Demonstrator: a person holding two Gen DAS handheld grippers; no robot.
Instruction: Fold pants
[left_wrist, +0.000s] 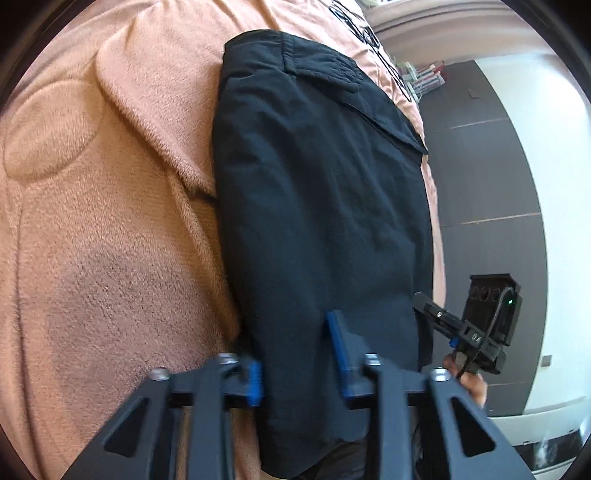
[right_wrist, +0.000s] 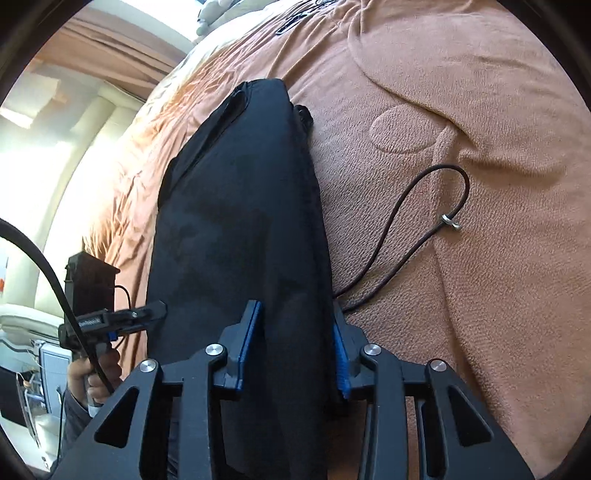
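pants (left_wrist: 317, 206) lie folded long on the peach blanket (left_wrist: 103, 236).
left gripper (left_wrist: 299, 363) pinches their near edge between its blue pads; right gripper (right_wrist: 295, 354) clamps the same end, black cord (right_wrist: 417, 221) beside it.

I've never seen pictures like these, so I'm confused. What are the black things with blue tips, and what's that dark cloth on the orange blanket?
Those are two grabbing tools, one in each of a person's hands. Each carries a camera looking along its two fingers. One picture is from the left gripper, the other from the right gripper. Dark pants lie on a fuzzy orange blanket, and both tools pinch their near end. A thin black cord lies beside them.
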